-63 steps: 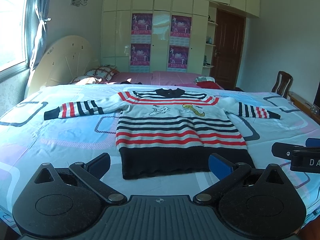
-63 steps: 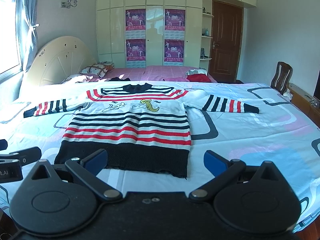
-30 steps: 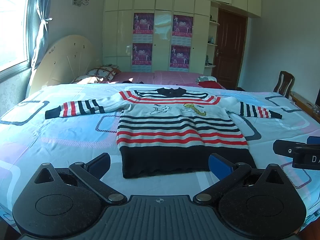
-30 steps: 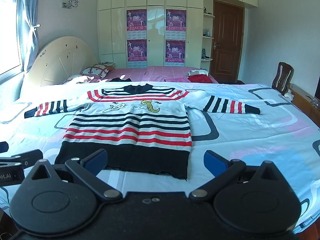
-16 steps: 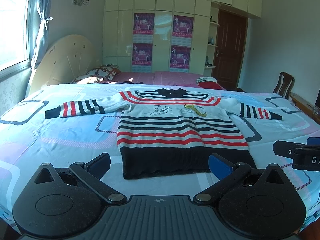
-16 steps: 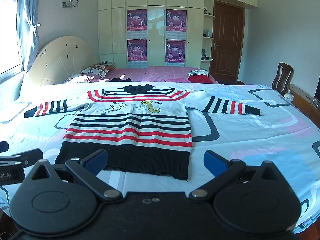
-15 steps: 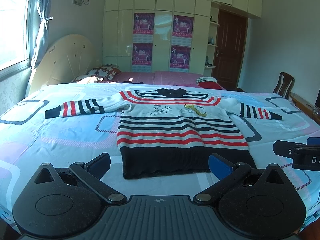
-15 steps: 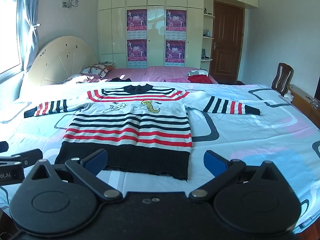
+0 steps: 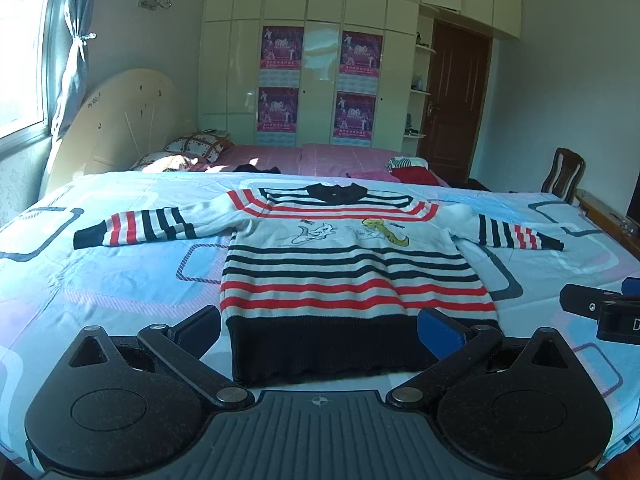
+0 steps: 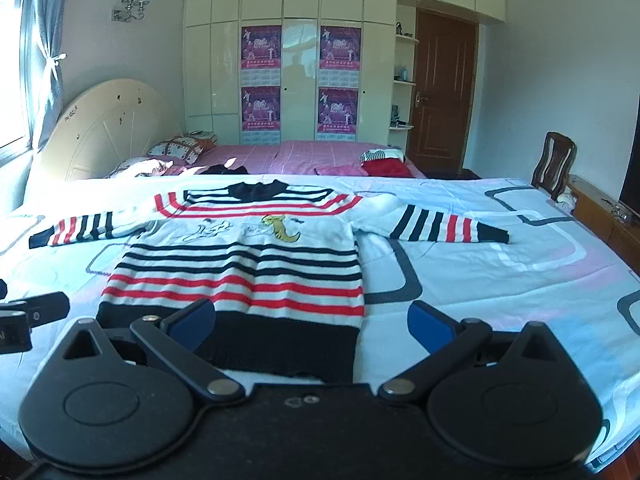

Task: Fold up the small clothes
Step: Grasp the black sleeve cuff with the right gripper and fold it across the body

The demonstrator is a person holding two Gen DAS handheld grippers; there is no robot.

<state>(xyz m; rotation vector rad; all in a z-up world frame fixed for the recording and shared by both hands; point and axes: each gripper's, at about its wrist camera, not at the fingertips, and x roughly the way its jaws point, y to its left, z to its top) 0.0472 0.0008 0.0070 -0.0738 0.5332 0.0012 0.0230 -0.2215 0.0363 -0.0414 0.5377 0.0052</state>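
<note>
A small striped sweater (image 9: 344, 276) in white, black and red lies flat, face up, on a light blue patterned bed sheet (image 9: 100, 280), sleeves spread to both sides, black hem nearest me. It also shows in the right wrist view (image 10: 244, 264). My left gripper (image 9: 320, 326) is open and empty, just above the hem. My right gripper (image 10: 312, 322) is open and empty, over the hem's right corner. The right gripper shows at the right edge of the left wrist view (image 9: 600, 312); the left gripper shows at the left edge of the right wrist view (image 10: 28, 316).
A second bed with a pink cover (image 9: 304, 158) and pillows (image 9: 196, 146) lies behind. Red and striped clothes (image 10: 382, 164) lie on it. A wardrobe (image 9: 320, 72) and brown door (image 9: 456, 104) are at the back. A wooden chair (image 10: 554, 164) stands right.
Both grippers have moved slightly forward toward the sweater's hem. The sweater has not moved. Both grippers stay open.
</note>
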